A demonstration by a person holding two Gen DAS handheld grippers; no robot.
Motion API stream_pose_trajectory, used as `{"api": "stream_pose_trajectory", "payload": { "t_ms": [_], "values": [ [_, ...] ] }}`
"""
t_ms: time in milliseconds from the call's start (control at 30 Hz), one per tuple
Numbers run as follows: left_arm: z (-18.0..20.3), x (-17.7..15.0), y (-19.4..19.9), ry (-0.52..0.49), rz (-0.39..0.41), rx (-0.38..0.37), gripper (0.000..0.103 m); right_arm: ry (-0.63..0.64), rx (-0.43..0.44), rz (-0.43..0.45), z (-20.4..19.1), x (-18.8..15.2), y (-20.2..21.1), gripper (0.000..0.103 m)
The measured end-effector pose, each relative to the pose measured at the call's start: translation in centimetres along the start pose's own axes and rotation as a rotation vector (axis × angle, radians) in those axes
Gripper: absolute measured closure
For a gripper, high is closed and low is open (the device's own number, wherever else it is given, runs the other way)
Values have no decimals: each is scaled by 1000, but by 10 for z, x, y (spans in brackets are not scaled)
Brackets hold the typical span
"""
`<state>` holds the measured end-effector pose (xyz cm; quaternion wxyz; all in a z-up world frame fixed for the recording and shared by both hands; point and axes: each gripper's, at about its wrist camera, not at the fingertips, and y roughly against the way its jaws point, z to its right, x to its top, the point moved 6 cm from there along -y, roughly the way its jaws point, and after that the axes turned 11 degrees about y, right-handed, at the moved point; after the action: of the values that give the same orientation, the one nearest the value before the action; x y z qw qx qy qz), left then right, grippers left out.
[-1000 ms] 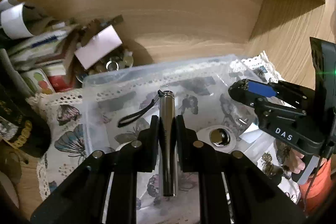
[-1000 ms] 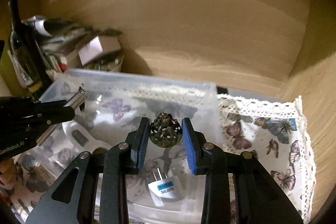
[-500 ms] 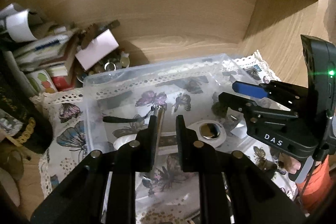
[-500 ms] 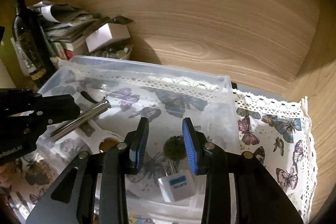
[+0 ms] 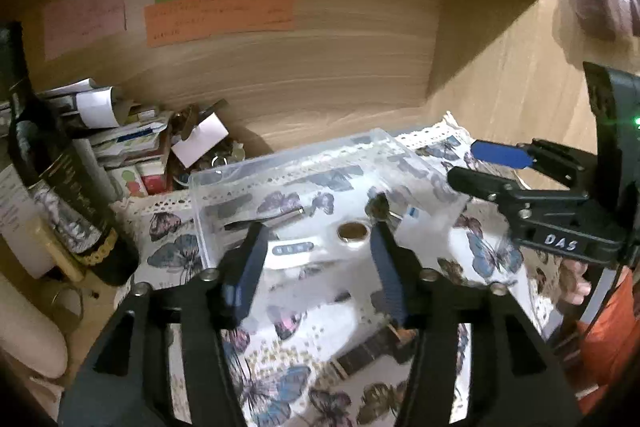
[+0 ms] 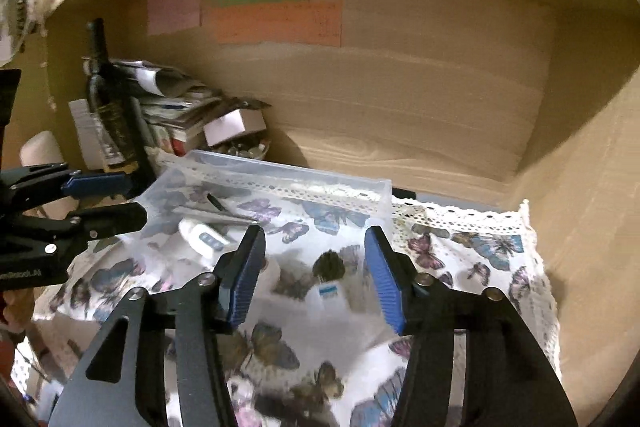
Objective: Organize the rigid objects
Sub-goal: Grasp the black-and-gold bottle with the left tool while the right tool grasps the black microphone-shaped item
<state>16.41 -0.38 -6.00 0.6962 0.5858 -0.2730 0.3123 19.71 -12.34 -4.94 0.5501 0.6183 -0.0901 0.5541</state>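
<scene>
A clear plastic bin sits on a butterfly-print cloth inside a wooden shelf. In it lie a slim metal flashlight, a dark pinecone-like ornament, a white travel plug, a white remote and a white holder with a brass ring. My left gripper is open and empty, held back above the bin's near side. My right gripper is open and empty, also above the near side; it shows at the right of the left wrist view.
A dark wine bottle stands left of the bin beside a pile of papers and small boxes. Coloured notes hang on the wooden back wall. The shelf's side wall rises at the right.
Both grippers have opened wide and pulled back and up from the bin. The flashlight and the ornament, held a second ago, now lie inside it.
</scene>
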Motion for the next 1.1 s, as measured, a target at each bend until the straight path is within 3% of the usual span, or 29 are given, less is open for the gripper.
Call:
{"api": "stream_pose_trajectory", "payload": {
  "t_ms": [233, 467, 767, 833, 900, 1033, 1100],
  "values": [
    [3, -37, 1, -4, -69, -8, 47, -15, 1, -15, -6, -30, 23, 47],
    [3, -85, -37, -6, -252, -14, 47, -50, 47, -141, -10, -80, 11, 47],
    [18, -100, -68, -56, -345, -42, 47, -61, 110, -255, -22, -119, -12, 47],
    [20, -99, -70, -54, -351, -58, 57, -62, 122, -262, -24, -121, -15, 52],
    [19, -99, -71, -59, -350, -54, 68, -59, 130, -272, -26, -123, -18, 70],
    [17, -100, -71, -74, -326, -35, 80, -58, 125, -262, -26, -127, -16, 70],
    [15, -99, -69, -64, -317, -28, 80, -62, 117, -248, -26, -126, -13, 70]
  ]
}}
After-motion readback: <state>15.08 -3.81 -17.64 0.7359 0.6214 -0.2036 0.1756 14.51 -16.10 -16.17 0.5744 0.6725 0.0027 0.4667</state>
